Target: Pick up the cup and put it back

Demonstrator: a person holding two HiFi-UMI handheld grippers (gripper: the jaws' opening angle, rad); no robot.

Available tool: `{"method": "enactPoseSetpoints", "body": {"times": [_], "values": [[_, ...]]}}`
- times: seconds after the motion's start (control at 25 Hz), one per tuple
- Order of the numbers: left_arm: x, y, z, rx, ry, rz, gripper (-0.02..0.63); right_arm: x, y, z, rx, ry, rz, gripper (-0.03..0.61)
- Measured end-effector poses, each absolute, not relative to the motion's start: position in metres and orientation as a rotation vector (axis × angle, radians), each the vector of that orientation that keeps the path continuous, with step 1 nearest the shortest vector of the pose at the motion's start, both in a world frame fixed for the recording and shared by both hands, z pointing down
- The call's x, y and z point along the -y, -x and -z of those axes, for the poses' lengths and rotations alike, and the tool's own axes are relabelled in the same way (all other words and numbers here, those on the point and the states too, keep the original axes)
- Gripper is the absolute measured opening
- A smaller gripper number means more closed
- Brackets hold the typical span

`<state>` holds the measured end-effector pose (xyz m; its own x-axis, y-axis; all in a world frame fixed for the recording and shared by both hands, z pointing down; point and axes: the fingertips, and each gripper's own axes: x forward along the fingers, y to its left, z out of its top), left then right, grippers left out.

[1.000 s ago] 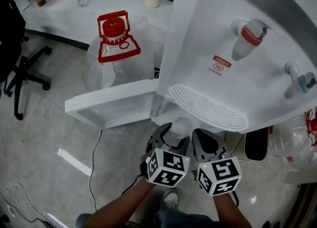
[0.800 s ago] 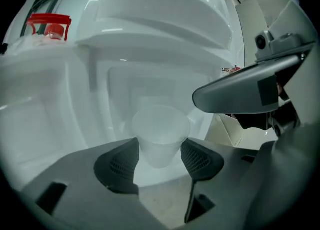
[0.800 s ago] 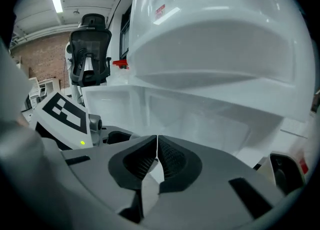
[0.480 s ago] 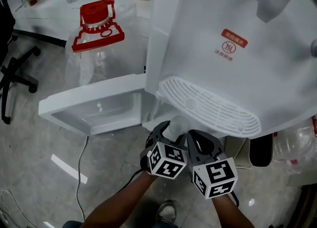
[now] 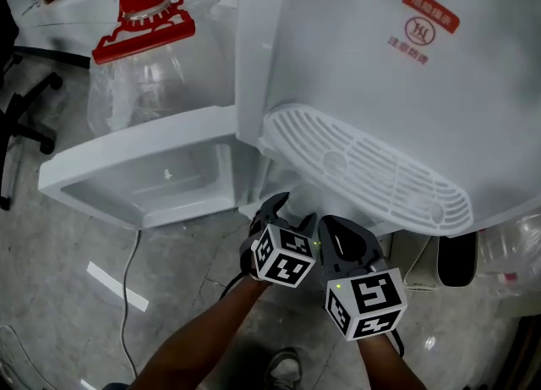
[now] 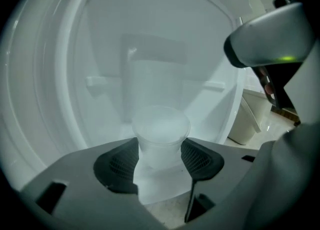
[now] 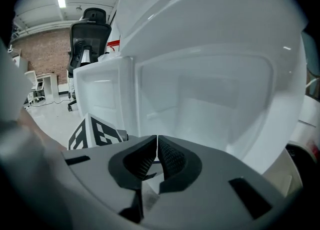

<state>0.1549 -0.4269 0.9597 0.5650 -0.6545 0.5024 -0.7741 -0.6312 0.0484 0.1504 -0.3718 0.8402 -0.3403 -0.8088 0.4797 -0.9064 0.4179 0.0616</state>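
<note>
Left gripper [image 6: 159,160]: I have its jaws wide, pads clamping the cup [image 6: 160,134] low on its sides, likely to keep it upright | cup at the open dispenser cabinet [image 6: 150,39] | right gripper [image 7: 156,158]: jaws together, empty, alongside.

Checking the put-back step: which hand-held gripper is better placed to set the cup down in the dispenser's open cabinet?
Left. The left hand-held gripper is already closed on the cup and faces into the cabinet. The right hand-held gripper is shut with nothing between its jaws.
</note>
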Motion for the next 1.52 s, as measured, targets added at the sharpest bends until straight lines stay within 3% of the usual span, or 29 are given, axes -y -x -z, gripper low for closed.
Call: {"method": "enactPoseSetpoints", "body": {"times": [0.64,1.0,1.52], "values": [[0.451,-0.172,-0.984,1.165,-2.536,-0.651,0.268,0.379,-0.173,-0.845,2.218,-1.534,-0.357,0.021],[0.438,-0.160,-0.984,1.133,-2.539,-0.641,0.308,0.372,-0.171,-0.839,2.213,-1.547,-0.354,0.021],[0.388,-0.119,-0.895,1.124,-2.612,-0.599,0.303,0.348,-0.137,-0.788,2.255,-1.504,-0.391,0.021]]}}
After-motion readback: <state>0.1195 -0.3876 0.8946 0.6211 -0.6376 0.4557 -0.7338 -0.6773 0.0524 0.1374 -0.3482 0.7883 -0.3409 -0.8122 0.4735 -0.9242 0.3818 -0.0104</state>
